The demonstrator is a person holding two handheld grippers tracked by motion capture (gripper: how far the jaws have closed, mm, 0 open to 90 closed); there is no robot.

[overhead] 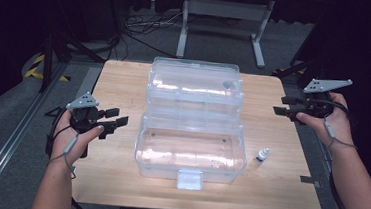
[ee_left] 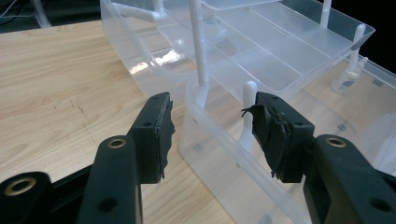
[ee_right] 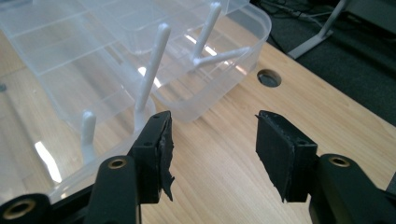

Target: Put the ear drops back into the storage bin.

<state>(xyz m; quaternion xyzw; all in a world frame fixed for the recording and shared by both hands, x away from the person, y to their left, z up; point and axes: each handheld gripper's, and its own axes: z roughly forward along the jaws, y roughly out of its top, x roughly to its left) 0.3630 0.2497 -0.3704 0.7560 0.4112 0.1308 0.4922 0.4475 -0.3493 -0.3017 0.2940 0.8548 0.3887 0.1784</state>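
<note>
High view is showing a vial (overhead: pixel 262 155) standing upright right of the open box (overhead: pixel 192 120), whose long axis is running left-right between both released grippers (overhead: pixel 114 118) (overhead: pixel 284 106).

A lab or test space: a wooden table (overhead: pixel 125 79) stands on grey carpet (overhead: pixel 7 115), with dark curtains (overhead: pixel 10 15) on both sides, loose cables (overhead: pixel 144 26) on the floor, a white desk frame (overhead: pixel 225 17) behind, and hazard tape (overhead: pixel 36 65).
</note>
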